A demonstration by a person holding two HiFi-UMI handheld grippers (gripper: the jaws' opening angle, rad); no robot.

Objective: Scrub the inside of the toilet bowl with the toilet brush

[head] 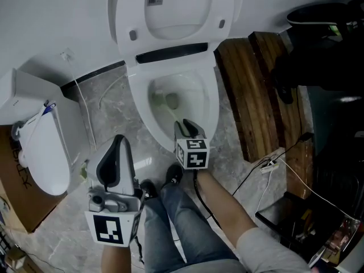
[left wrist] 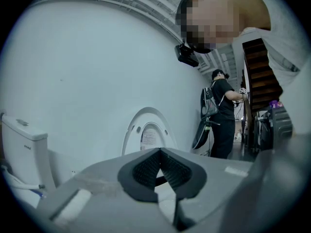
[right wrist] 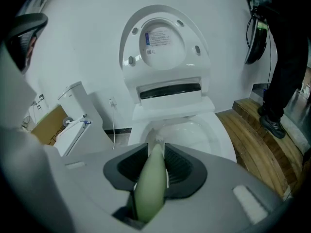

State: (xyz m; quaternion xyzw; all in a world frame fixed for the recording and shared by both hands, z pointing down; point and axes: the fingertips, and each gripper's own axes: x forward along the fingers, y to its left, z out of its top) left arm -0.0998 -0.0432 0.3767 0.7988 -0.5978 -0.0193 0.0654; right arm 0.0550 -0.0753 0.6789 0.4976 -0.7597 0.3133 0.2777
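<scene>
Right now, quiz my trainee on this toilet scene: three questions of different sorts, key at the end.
1. True or false: the left gripper holds the toilet brush.
2. The toilet lid is: A) raised, B) shut, C) missing.
3. Fill in: the brush's head reaches into the toilet ____.

Key: 1 false, the right gripper has its fingers on the brush; 2 A; 3 bowl.

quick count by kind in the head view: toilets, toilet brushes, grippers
toilets: 2, the open toilet and the closed toilet at the left
toilet brush: 1, head down in the open bowl
grippers: 2, the left gripper with jaws together and the right gripper clamped on the brush handle
total: 5
</scene>
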